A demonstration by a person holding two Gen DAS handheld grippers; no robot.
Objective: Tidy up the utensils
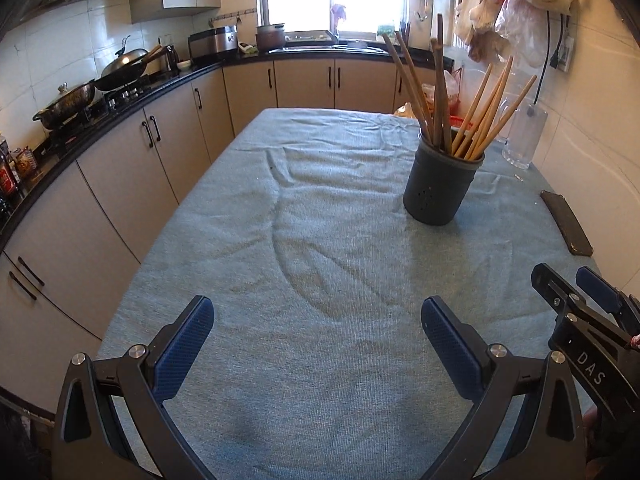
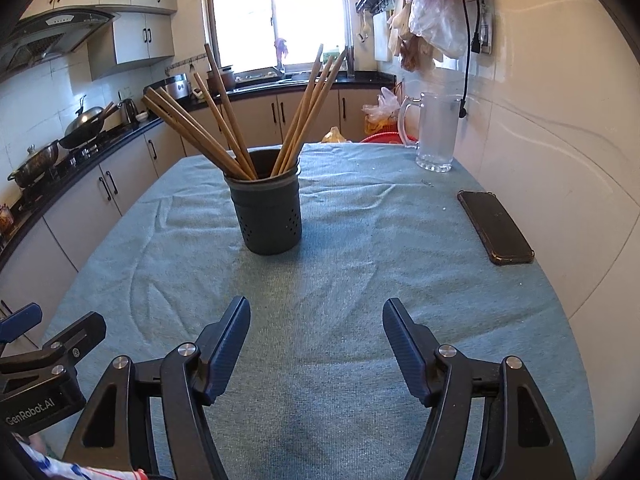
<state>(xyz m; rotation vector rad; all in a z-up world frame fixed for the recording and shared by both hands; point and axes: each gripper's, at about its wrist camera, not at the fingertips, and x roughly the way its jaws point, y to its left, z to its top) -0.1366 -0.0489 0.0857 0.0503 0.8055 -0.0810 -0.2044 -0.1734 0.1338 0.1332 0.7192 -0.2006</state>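
A dark grey perforated utensil holder (image 1: 438, 186) (image 2: 267, 208) stands upright on the blue-green tablecloth (image 1: 280, 240) (image 2: 360, 260). Several wooden chopsticks (image 1: 476, 116) (image 2: 224, 120) stand in it, fanned out to both sides. My left gripper (image 1: 318, 332) is open and empty, low over the cloth, well in front and left of the holder. My right gripper (image 2: 316, 336) is open and empty, in front of the holder. The right gripper also shows at the right edge of the left wrist view (image 1: 572, 292).
A black phone (image 2: 495, 227) (image 1: 566, 222) lies on the cloth near the right wall. A clear glass mug (image 2: 434, 136) (image 1: 524, 136) stands at the far right corner. Kitchen counters with pans (image 1: 120, 68) run along the left.
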